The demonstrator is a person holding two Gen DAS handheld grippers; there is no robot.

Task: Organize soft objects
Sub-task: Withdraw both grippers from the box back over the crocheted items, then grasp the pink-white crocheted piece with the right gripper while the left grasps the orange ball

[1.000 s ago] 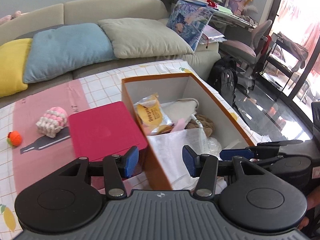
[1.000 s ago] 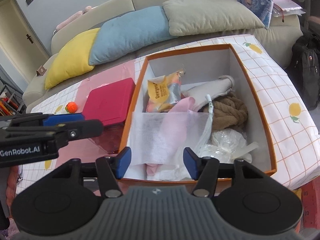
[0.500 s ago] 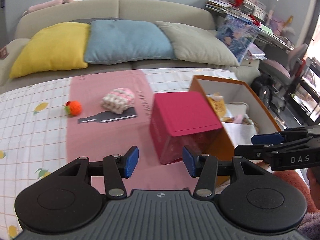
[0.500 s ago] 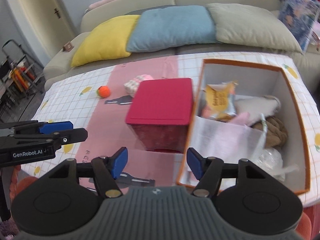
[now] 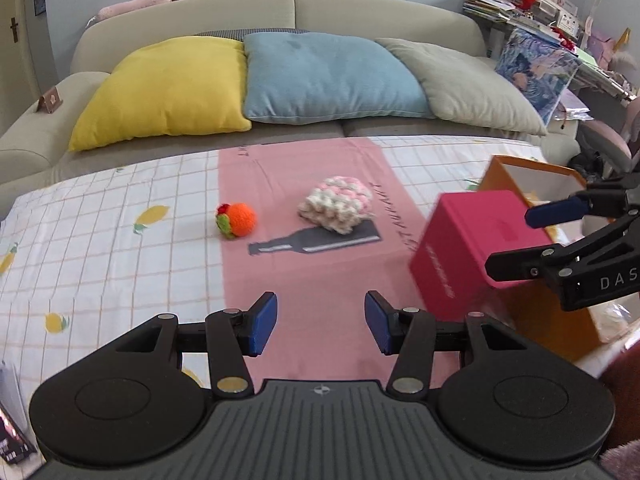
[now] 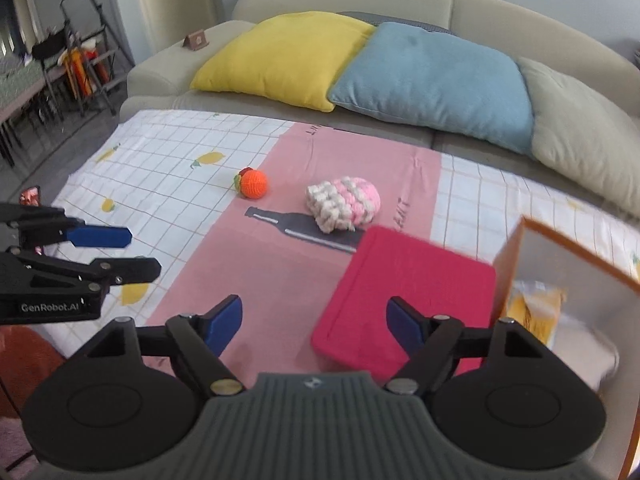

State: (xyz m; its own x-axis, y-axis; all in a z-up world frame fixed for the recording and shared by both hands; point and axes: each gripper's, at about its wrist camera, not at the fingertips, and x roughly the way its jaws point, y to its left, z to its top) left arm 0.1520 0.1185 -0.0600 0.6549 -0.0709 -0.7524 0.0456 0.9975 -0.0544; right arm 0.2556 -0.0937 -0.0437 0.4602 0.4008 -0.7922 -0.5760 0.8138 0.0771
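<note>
Crocheted orange ball point(image 5: 237, 219) and pink-white knit bundle point(image 5: 337, 209) lie far-centre on the pink runner point(image 5: 320, 280); both grippers, left gripper point(image 5: 320, 323) and right gripper point(image 6: 316, 325), gape empty. A shallow pinch could roll the ball away

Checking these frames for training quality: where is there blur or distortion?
Left wrist view: the pink box is slightly smeared, the orange ball sharp, the sofa bowed by fisheye. Right wrist view: the pink box and orange carton are motion-blurred, the knitted bundle clearer.
</note>
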